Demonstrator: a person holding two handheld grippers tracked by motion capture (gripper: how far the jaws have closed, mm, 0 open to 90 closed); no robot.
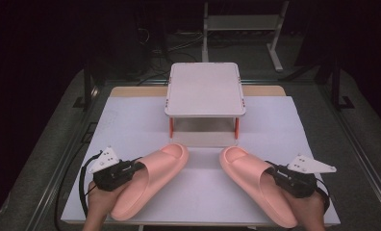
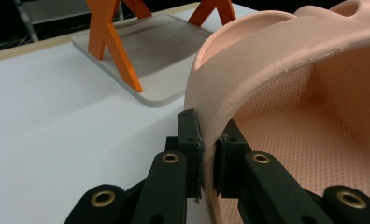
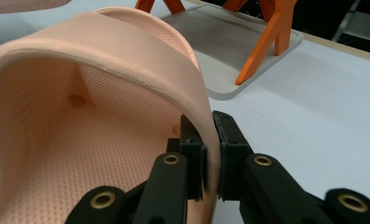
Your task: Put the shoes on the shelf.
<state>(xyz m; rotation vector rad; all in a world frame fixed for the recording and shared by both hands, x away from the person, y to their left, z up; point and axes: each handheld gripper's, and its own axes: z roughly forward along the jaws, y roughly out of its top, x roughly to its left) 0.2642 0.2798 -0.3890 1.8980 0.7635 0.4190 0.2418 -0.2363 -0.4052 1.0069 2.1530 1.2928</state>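
Note:
Two pink slide sandals lie on the white table cover, toes toward a small two-tier rack point(image 1: 205, 91). The left sandal point(image 1: 150, 180) angles up to the right, and my left gripper point(image 1: 131, 169) is shut on the outer edge of its strap point(image 2: 230, 88). In the left gripper view the pads point(image 2: 195, 140) pinch that strap edge from both sides. The right sandal point(image 1: 256, 185) angles up to the left. My right gripper point(image 1: 274, 174) is shut on its strap point(image 3: 164, 70), with the pads point(image 3: 227, 135) pressed on the strap's rim.
The rack has a pale top tray, orange legs point(image 2: 117, 51) and a grey base plate point(image 3: 230, 51) resting on the table between the sandals' toes. The white cover point(image 1: 203, 192) ends near the front edge. Dark floor and a metal frame point(image 1: 241, 24) lie beyond the table.

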